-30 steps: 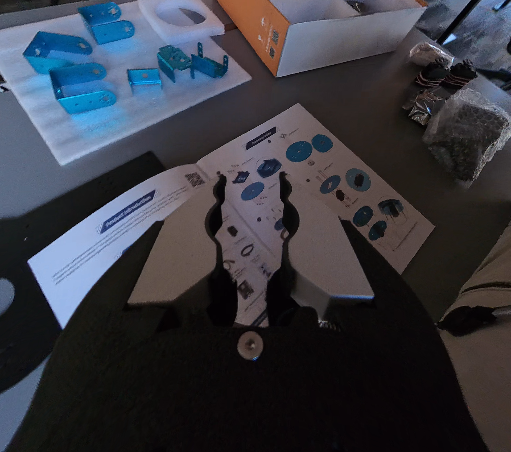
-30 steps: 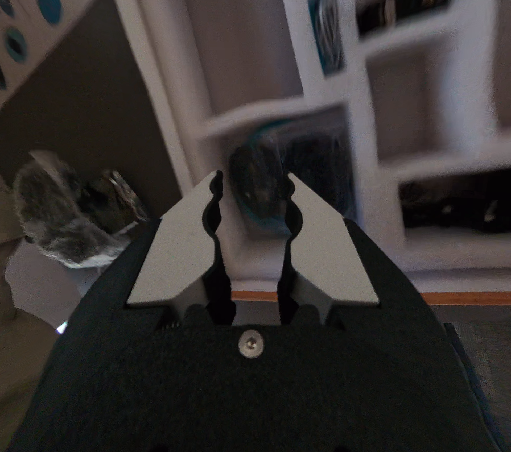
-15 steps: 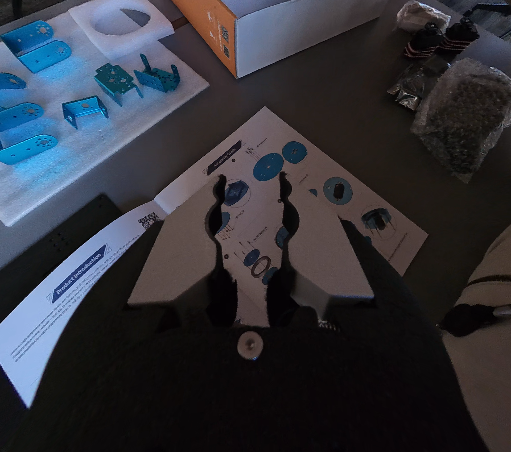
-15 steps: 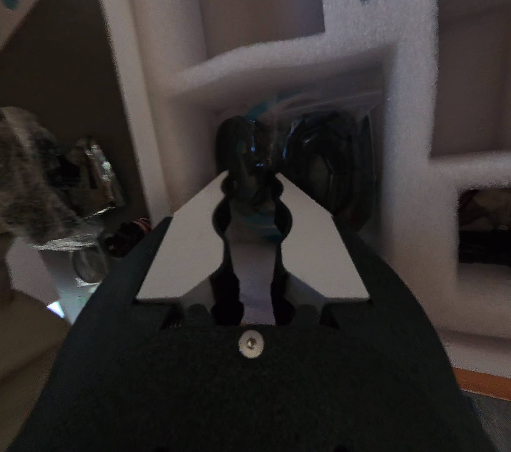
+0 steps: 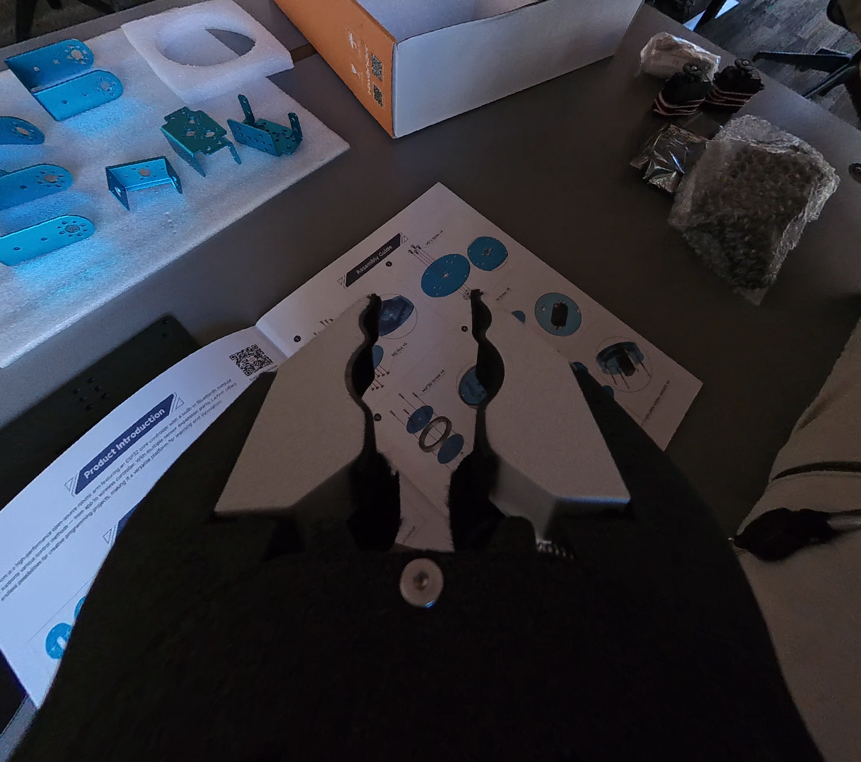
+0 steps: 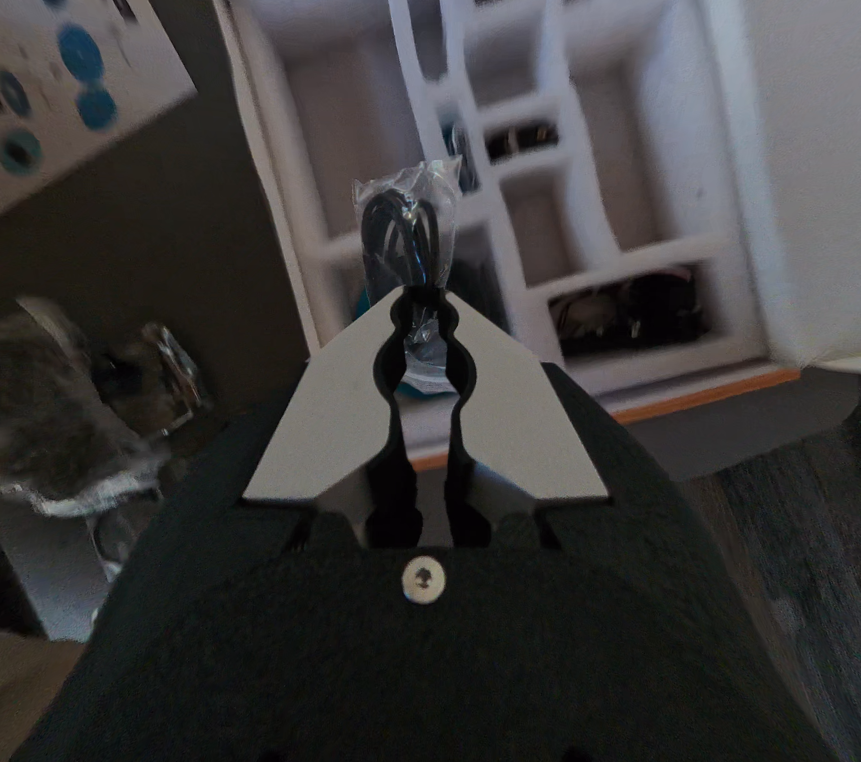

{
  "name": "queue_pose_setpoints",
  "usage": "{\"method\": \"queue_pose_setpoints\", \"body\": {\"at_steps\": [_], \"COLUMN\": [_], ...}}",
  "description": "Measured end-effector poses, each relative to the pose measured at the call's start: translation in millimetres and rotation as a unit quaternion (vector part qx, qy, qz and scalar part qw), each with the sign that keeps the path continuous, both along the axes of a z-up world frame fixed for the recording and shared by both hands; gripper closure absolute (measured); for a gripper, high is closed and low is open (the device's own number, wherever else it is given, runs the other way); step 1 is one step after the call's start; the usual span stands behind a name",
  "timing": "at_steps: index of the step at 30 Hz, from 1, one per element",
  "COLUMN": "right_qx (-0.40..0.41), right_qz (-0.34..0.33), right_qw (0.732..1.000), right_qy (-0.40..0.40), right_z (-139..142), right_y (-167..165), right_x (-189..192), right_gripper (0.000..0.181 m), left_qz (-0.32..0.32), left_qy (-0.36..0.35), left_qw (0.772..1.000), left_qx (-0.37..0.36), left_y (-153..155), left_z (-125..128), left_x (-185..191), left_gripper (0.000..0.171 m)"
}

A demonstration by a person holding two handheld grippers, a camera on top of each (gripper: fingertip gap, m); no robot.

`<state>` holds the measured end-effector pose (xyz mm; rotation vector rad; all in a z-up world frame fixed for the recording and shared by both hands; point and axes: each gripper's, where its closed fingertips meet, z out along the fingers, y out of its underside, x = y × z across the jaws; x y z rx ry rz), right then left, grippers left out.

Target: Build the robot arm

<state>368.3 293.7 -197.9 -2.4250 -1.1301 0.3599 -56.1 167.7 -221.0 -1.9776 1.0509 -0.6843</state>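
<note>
- The counter [image 5: 536, 180] is dark grey and carries everything; a booklet [image 5: 466, 320] lies open at its near middle.
- On the far side stands the orange-and-white box [image 5: 466, 54], its white foam insert [image 6: 536, 124] cut into compartments.
- At the left, a white foam sheet [image 5: 140, 264] bears blue metal brackets [image 5: 140, 180].
- At the right lie bubble-wrapped parts [image 5: 755, 208] and two black servos [image 5: 699, 87].
- The left tongs [image 5: 421, 297] hover over the booklet, jaws well apart, holding nothing.
- The right tongs [image 6: 423, 291] are closed on a small clear bag of coiled black cable [image 6: 403, 236], held up in front of the box.
- That bag looks light, limp and slippery; pinching through the coil itself seems safer than the loose film.
</note>
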Motion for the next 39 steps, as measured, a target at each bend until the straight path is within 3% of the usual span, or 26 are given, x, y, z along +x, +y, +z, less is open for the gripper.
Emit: {"method": "queue_pose_setpoints", "body": {"at_steps": [2,4,10,15,18,21,24,26,28,32,39], "right_qx": [0.027,0.024,-0.063,-0.131,-0.147,-0.125,-0.072,-0.042,-0.042,-0.030,0.006], "right_qz": [0.001,0.012,0.061,0.078,0.072,0.083,0.080,0.049,0.027,0.018,0.028], "right_qw": [0.999,0.999,0.996,0.988,0.986,0.988,0.994,0.997,0.996,0.991,0.988], "right_qy": [0.023,0.030,0.004,-0.037,-0.025,-0.020,-0.005,-0.040,-0.079,-0.127,-0.153], "right_z": [16,14,-56,-113,-124,-104,-64,-56,-68,-109,-117], "right_y": [13,25,52,50,49,45,37,32,14,-12,2], "right_x": [-26,-55,-126,-144,-149,-141,-107,-61,-19,18,25], "right_gripper": [0.172,0.172,0.172,0.172,0.171,0.146,0.142,0.141,0.138,0.131,0.151], "left_qz": [-0.001,-0.002,0.015,0.030,0.034,0.032,0.029,0.030,0.031,0.030,0.015], "left_qy": [-0.002,-0.008,-0.018,-0.019,-0.023,-0.029,-0.029,-0.027,-0.030,-0.037,-0.034], "left_qw": [1.000,1.000,1.000,0.999,0.999,0.999,0.999,0.999,0.999,0.999,0.999], "left_qx": [0.003,0.005,0.013,0.014,0.008,0.003,0.001,-0.002,-0.007,-0.019,-0.020], "left_y": [-2,-5,-13,-15,-12,-9,-6,-4,-2,2,-4], "left_z": [0,2,4,2,0,0,-3,-6,-9,-12,-7], "left_x": [-2,-6,-28,-47,-52,-51,-49,-48,-47,-42,-28], "left_gripper": [0.133,0.133,0.133,0.133,0.133,0.133,0.133,0.133,0.133,0.133,0.133]}}
